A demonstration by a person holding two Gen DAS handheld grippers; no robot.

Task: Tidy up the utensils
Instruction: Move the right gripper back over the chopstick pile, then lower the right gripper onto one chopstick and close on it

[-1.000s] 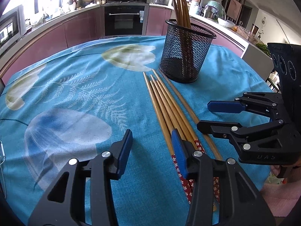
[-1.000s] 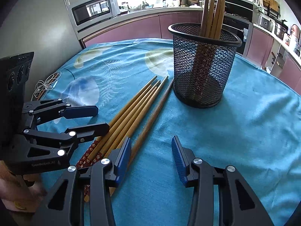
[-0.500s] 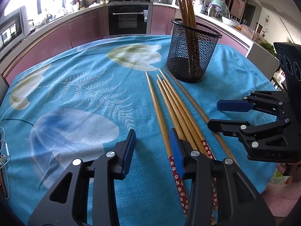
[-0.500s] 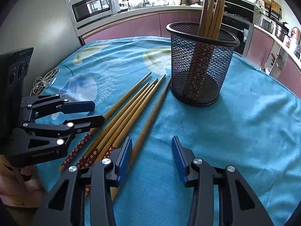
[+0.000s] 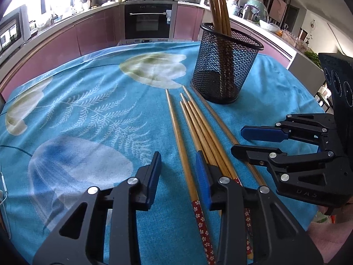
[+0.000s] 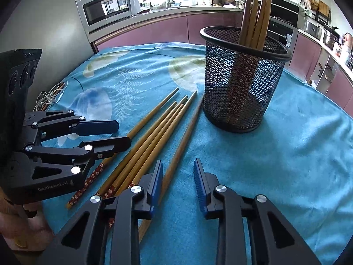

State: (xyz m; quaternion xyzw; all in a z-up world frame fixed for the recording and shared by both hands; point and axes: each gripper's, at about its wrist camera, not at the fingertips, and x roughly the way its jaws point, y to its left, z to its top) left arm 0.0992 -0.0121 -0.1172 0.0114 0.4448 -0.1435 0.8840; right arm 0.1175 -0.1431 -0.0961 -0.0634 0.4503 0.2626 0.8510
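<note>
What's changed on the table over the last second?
One loose chopstick has slid leftward away from the bundle, and now lies between the open jaws of the left gripper. Right gripper stays open and empty; mesh cup unmoved.

I see six wooden chopsticks (image 5: pixel 199 132) lying flat just beside the black mesh cup (image 5: pixel 225 66), tips pointing toward it. Four sit bunched together, with one a little apart on the side away from the cup and a darker one (image 6: pixel 183 141) nearest it. Their far ends carry red flowered bands. More chopsticks (image 6: pixel 256 11) stand upright inside the cup, leaning on its rim.
</note>
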